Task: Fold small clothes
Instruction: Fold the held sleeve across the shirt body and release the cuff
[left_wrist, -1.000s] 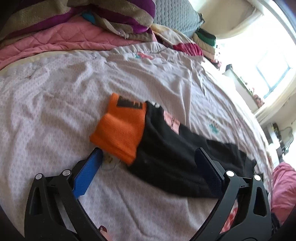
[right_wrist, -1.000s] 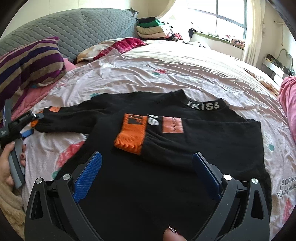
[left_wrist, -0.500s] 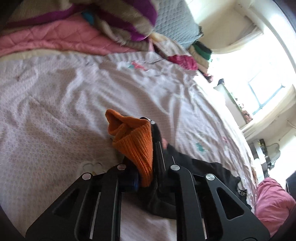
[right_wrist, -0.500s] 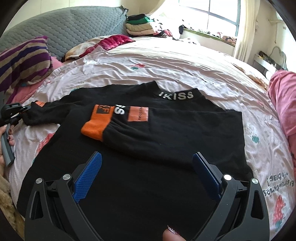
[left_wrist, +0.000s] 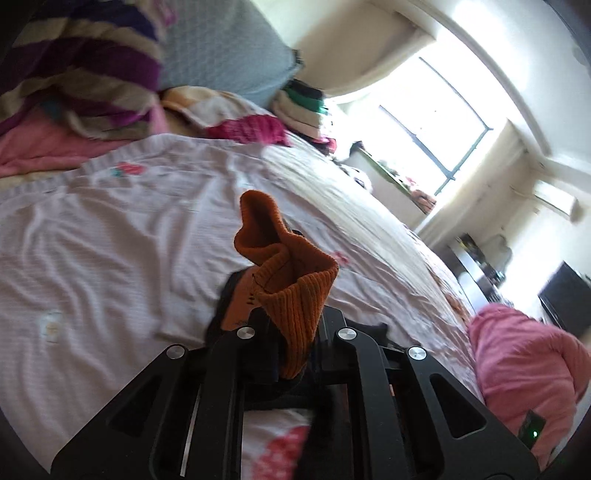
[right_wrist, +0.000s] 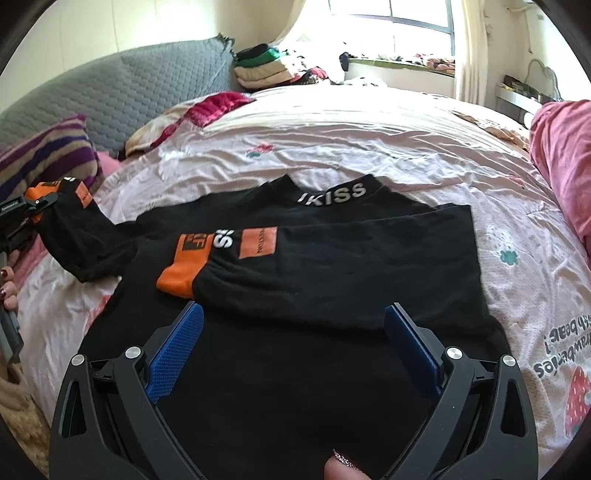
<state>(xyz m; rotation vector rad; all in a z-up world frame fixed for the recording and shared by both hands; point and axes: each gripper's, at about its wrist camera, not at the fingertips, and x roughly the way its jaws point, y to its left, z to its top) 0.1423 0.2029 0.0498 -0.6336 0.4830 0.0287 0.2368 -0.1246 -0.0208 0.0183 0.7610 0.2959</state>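
Note:
A small black sweater (right_wrist: 332, 266) with "IKISS" on its collar lies flat on the bed. One sleeve is folded across the chest, its orange cuff (right_wrist: 183, 275) lying on the black body. My left gripper (left_wrist: 293, 354) is shut on the other sleeve's orange cuff (left_wrist: 291, 280) and holds it lifted off the sheet; in the right wrist view that gripper (right_wrist: 35, 206) shows at the far left with the black sleeve (right_wrist: 81, 243) trailing from it. My right gripper (right_wrist: 291, 339) stands open over the sweater's lower half, nothing between its blue pads.
The pale pink printed sheet (right_wrist: 369, 140) covers the bed. A striped purple blanket (right_wrist: 40, 158), a grey quilted headboard (right_wrist: 110, 96) and a stack of folded clothes (right_wrist: 266, 66) lie at the back. A pink quilt (right_wrist: 565, 155) sits at the right. A hand (right_wrist: 9, 288) holds the left gripper.
My left gripper went from open around the orange cuff to shut on it, then lifted it off the sheet. The right gripper slid sideways over the sweater and stayed open.

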